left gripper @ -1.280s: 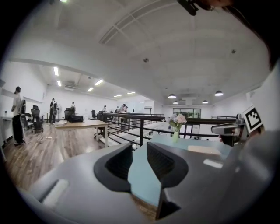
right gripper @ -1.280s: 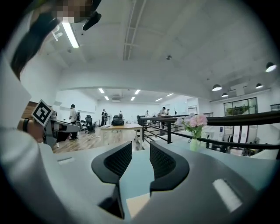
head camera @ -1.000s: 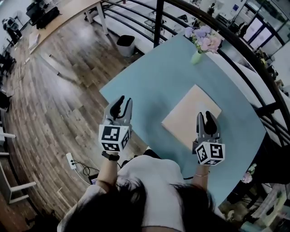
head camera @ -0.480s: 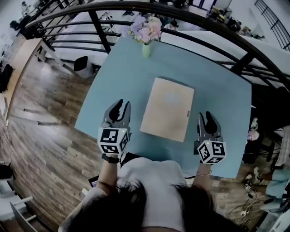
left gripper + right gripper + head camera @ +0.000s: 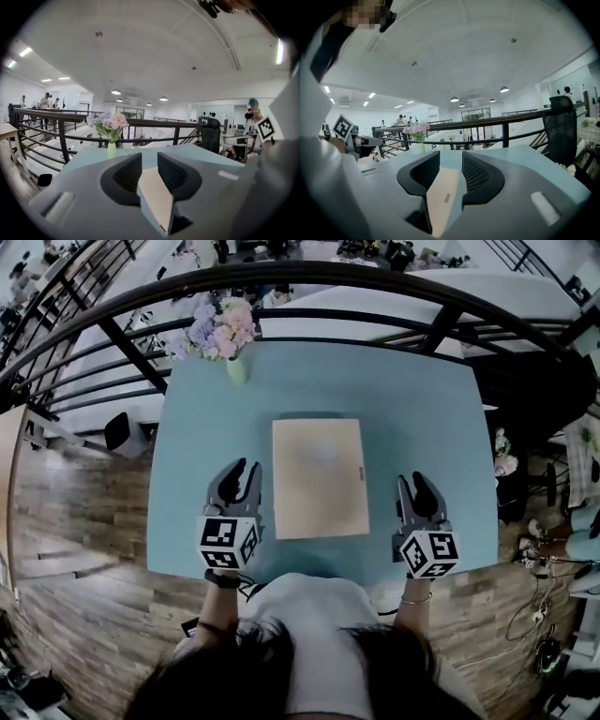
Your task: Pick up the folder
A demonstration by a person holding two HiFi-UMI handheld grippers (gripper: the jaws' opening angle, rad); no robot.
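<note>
Folder [image 5: 319, 478] flat on table [image 5: 403, 409]; left gripper [image 5: 245, 468], right gripper [image 5: 412, 480] flank near corners

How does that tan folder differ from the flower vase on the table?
The folder lies flat; the vase stands upright. The folder is tan and broad, the vase pale green, narrow, holding flowers. The folder sits mid-table, the vase near the far left corner. Both rest on the blue table.
</note>
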